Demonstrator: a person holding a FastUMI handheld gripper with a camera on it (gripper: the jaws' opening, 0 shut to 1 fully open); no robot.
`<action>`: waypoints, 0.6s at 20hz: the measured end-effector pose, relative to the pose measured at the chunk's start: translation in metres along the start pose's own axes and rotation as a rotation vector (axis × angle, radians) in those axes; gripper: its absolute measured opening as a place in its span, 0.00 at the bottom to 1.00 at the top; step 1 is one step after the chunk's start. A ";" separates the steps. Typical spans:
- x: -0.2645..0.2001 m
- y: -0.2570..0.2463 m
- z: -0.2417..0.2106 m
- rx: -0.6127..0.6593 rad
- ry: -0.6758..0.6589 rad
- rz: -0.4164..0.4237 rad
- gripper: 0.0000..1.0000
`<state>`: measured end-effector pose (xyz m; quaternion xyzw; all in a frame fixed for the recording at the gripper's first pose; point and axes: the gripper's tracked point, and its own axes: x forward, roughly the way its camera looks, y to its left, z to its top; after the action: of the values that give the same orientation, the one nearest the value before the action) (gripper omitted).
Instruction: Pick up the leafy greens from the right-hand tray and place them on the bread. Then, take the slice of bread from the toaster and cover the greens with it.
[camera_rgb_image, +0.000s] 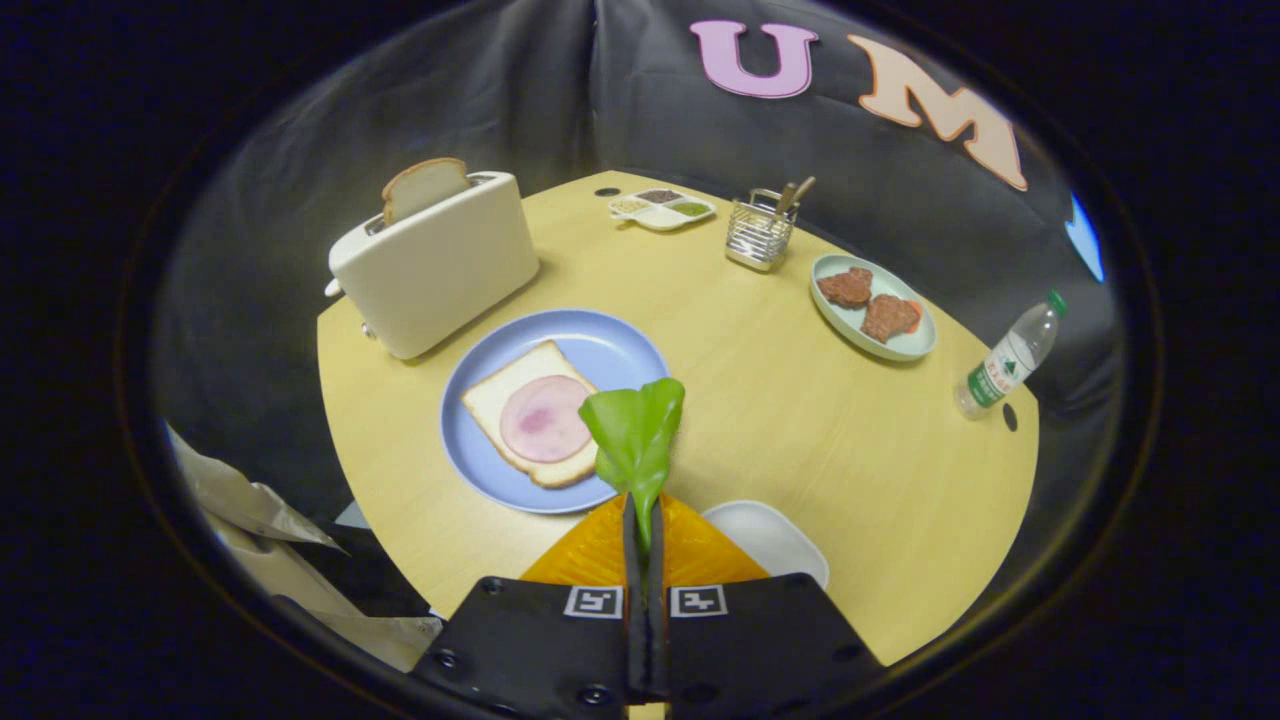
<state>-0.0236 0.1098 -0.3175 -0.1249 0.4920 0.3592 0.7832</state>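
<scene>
Currently held: leafy greens (634, 430), stem pinched between the jaws of the gripper (640, 530), which are closed together on it; leaf stands upright just ahead of the fingertips, raised above the bench (800, 420) at its near edge.

Bread slice (505, 395), topped with a round of ham (545, 418), lies on a blue plate (610, 345) just beyond and to the left of the leaf. Placed flat and open-faced, likely so the greens can be laid straight on top.

White tray (770, 535), shallow, at the near edge just right of the jaws; judged the source of the greens.

Toaster (435, 262), at the far left edge behind the plate, almost touching its rim. Second bread slice (425, 187) stands upright in the slot, top half exposed, easy to pinch.

Far edge: divided dish of condiments (660, 208); wire holder with utensils (760, 232).

Right edge: pale green plate (925, 345) with two brown patties (868, 303); water bottle (1008, 360), standing, very near the edge.

Open room: bare bench middle, well apart from all items; the short path from leaf to bread is unobstructed.
</scene>
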 end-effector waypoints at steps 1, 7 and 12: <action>0.001 0.006 0.004 -0.007 -0.002 0.007 0.04; 0.014 0.038 0.028 -0.038 -0.015 0.051 0.04; 0.026 0.066 0.042 -0.067 -0.019 0.089 0.04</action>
<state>-0.0334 0.1914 -0.3094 -0.1256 0.4773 0.4113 0.7663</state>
